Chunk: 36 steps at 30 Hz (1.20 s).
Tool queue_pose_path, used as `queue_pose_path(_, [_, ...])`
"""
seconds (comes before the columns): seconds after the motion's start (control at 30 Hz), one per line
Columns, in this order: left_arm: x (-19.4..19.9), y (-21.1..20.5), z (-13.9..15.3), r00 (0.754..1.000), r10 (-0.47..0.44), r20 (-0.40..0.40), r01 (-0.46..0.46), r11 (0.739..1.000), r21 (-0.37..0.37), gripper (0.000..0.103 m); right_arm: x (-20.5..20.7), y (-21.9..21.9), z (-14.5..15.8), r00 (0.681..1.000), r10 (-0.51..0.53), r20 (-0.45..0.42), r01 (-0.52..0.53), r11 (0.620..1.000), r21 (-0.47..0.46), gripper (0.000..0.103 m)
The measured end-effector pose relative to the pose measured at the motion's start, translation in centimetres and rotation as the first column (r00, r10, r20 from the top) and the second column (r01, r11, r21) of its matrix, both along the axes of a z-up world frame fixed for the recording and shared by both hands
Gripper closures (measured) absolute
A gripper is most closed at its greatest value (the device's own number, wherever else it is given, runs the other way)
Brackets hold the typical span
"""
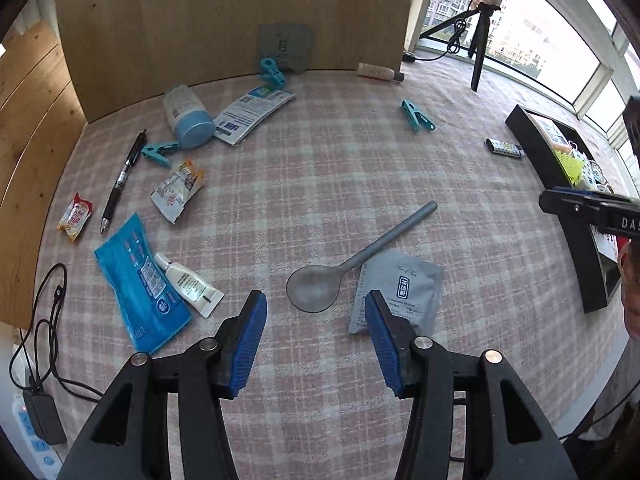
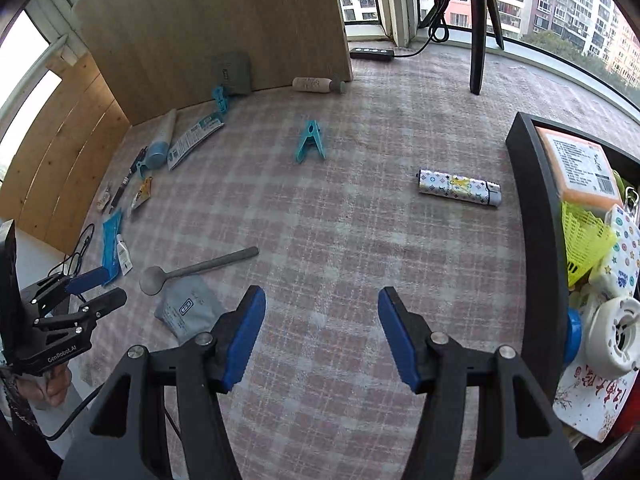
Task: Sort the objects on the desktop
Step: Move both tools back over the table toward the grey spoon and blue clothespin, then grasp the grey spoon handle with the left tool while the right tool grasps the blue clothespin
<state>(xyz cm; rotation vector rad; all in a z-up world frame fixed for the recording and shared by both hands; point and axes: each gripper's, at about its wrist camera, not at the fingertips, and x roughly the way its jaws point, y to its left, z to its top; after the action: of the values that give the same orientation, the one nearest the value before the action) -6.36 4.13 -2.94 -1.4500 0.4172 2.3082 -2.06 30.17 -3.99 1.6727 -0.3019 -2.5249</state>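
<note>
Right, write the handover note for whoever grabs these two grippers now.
Left gripper: open, empty, above the cloth just short of the grey spoon and the grey sachet.
Right gripper: open, empty, over bare cloth beside the black bin.
Done: the bin already holds several items, including a yellow shuttlecock.
Left on the table: spoon, sachet, patterned lighter, lone teal clip, blue pack, small white tube, pen, blue-capped bottle, leaflet, two snack packets, two more clips, a small bottle by the board.
</note>
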Motion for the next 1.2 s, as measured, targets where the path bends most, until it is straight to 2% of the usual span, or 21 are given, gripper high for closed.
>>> queue_pose_path(0.1, [-0.7,2.5,-0.4,0.995,-0.100,-0.007,0.099,0.994,-0.035,0.054,-2.5,-0.2,0.0,1.000,0.005,0.002,-0.005,1.000,0.031,0.045])
queue_pose_path(0.23, [-1.9,5.6,-2.0,0.968,-0.246,0.055,0.250,0.964,-0.089,0.054,-5.9,-0.6,-0.6,0.999,0.020,0.036,-0.021,1.000,0.015,0.045])
queue_pose_path(0.4, [-3.9,7.5,-4.2,0.941,-0.313,0.133,0.334,0.924,-0.189,0.058,-9.6,-2.0,-1.5,0.997,0.059,0.058,-0.063,0.995,0.071,0.045])
queue_pose_path(0.53, [-5.1,7.9,-5.1,0.931,-0.315,0.182,0.348,0.917,-0.195,0.061,-12.1,-2.4,-2.4,0.995,0.065,0.074,-0.071,0.994,0.087,0.045])
queue_pose_path(0.67, [-5.1,8.3,-5.4,0.923,-0.337,0.185,0.368,0.912,-0.178,0.062,-14.4,-2.1,-3.3,0.995,0.044,0.093,-0.050,0.996,0.071,0.045])
queue_pose_path(0.9, [-6.5,8.3,-5.2,0.947,-0.288,0.138,0.311,0.932,-0.185,0.061,-17.1,-2.7,-5.4,0.988,0.041,0.152,-0.055,0.994,0.092,0.045])
queue_pose_path(0.97, [-7.1,8.0,-5.0,0.955,-0.262,0.138,0.284,0.943,-0.175,0.067,-17.4,-3.0,-6.0,0.985,0.043,0.168,-0.060,0.993,0.100,0.045])
queue_pose_path(1.03, [-7.7,7.7,-4.9,0.962,-0.238,0.133,0.259,0.950,-0.171,0.087,-17.7,-3.3,-6.5,0.982,0.046,0.182,-0.067,0.992,0.110,0.046])
queue_pose_path(1.07, [-7.8,7.5,-4.8,0.965,-0.229,0.129,0.249,0.953,-0.175,0.090,-17.7,-3.5,-6.6,0.983,0.047,0.175,-0.069,0.990,0.125,0.047])
queue_pose_path(1.13, [-8.0,7.3,-4.7,0.969,-0.216,0.124,0.235,0.957,-0.168,0.095,-17.6,-4.0,-6.5,0.984,0.060,0.168,-0.088,0.983,0.163,0.055])
queue_pose_path(1.17, [-8.1,7.1,-4.6,0.970,-0.209,0.125,0.227,0.961,-0.157,0.095,-17.5,-4.1,-6.4,0.985,0.062,0.163,-0.093,0.977,0.189,0.070])
queue_pose_path(1.2, [-8.3,6.8,-4.4,0.972,-0.197,0.127,0.215,0.966,-0.144,0.095,-17.4,-4.1,-6.4,0.985,0.062,0.162,-0.095,0.974,0.203,0.076])
